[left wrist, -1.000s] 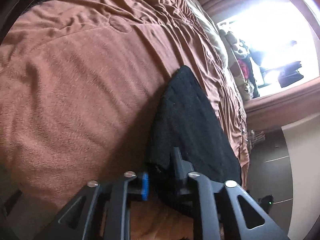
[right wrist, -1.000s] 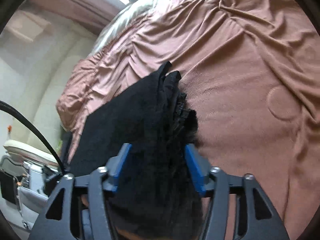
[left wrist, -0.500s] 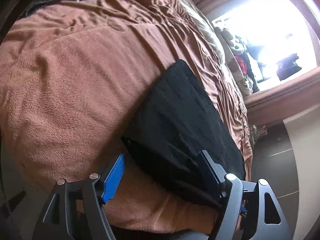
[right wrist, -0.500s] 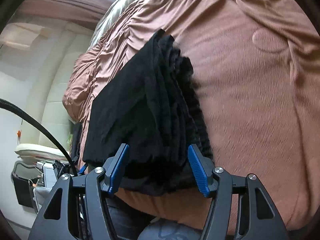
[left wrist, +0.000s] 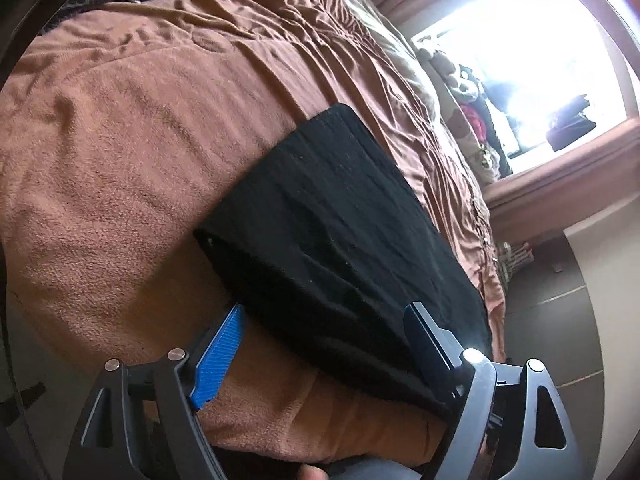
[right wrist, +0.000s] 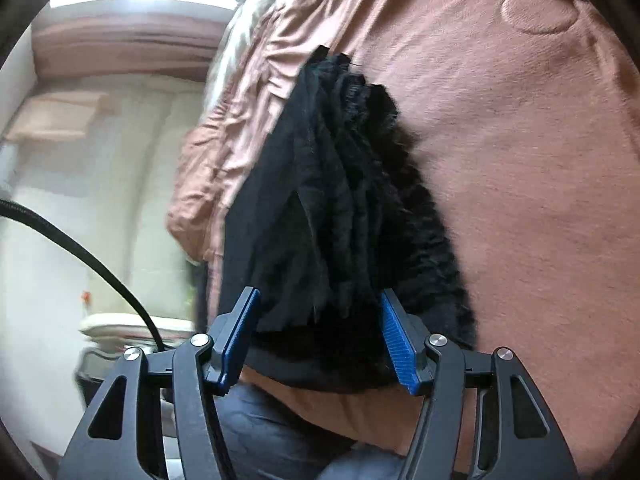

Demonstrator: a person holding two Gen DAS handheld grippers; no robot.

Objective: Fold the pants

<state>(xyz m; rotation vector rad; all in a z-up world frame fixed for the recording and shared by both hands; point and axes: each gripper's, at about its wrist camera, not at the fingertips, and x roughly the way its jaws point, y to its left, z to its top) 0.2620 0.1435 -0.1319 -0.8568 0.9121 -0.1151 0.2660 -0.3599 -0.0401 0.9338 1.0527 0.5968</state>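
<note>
Black pants (left wrist: pixel 340 232) lie folded into a flat strip on the brown blanket (left wrist: pixel 120 160) near the bed's edge. My left gripper (left wrist: pixel 326 312) straddles the strip's near end. Its jaws are opening, and the blue pads (left wrist: pixel 220 352) stand clear of the cloth. In the right wrist view the pants' thick layered end (right wrist: pixel 340 200) fills the gap of my right gripper (right wrist: pixel 319 294), which is shut on that bundle low over the blanket (right wrist: pixel 520 160). The part of the bundle behind the fingers is hidden.
The bed's edge runs just under both grippers, with dark floor tiles (left wrist: pixel 540 300) beyond it. A bright window (left wrist: pixel 520 40) with clutter on its sill lies past the bed. A black cable (right wrist: pixel 80 248) crosses the left side. A person's grey clothing (right wrist: pixel 260 432) shows below.
My left jaws have spread and let go of the pants' corner, which now lies flat. The right gripper has sunk toward the blanket and rolled, with the bundle still in it.
</note>
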